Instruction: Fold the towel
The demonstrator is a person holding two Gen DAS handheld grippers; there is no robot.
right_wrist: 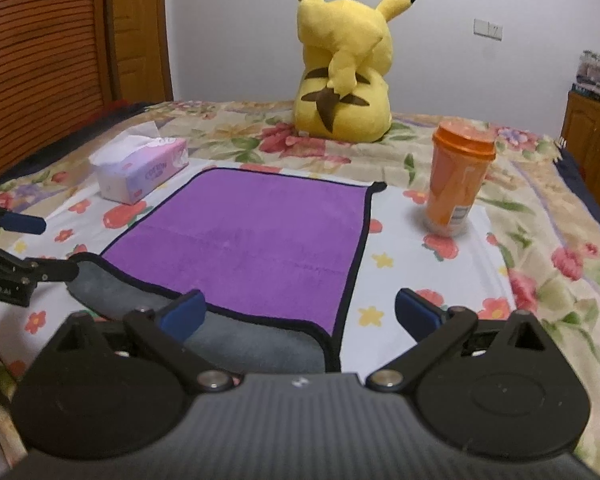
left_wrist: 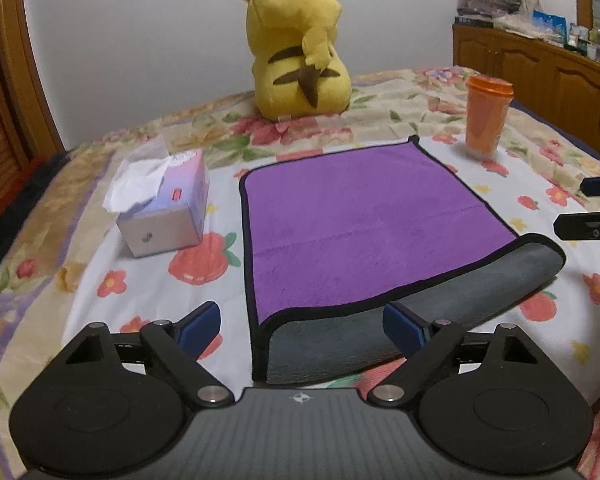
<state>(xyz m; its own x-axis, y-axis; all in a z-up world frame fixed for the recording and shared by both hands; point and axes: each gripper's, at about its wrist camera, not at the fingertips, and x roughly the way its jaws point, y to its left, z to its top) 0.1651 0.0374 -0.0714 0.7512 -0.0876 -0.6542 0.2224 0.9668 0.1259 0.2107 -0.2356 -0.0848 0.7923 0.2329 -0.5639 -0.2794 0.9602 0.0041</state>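
A purple towel (left_wrist: 352, 220) with black trim and a grey underside lies on the flowered bedspread; it also shows in the right wrist view (right_wrist: 252, 232). Its near edge is rolled over, grey side up (left_wrist: 420, 300). My left gripper (left_wrist: 302, 324) is open, its jaws straddling the towel's near left corner without gripping it. My right gripper (right_wrist: 300, 312) is open, its jaws straddling the near right corner. Each gripper's tips show at the edge of the other's view, the right gripper (left_wrist: 592, 208) and the left gripper (right_wrist: 24, 248).
A tissue box (left_wrist: 164, 208) stands left of the towel. An orange lidded cup (left_wrist: 486, 116) stands at the right. A yellow plush toy (left_wrist: 300, 48) sits behind. A wooden cabinet (left_wrist: 540, 68) is far right, a slatted wooden door (right_wrist: 40, 60) on the left.
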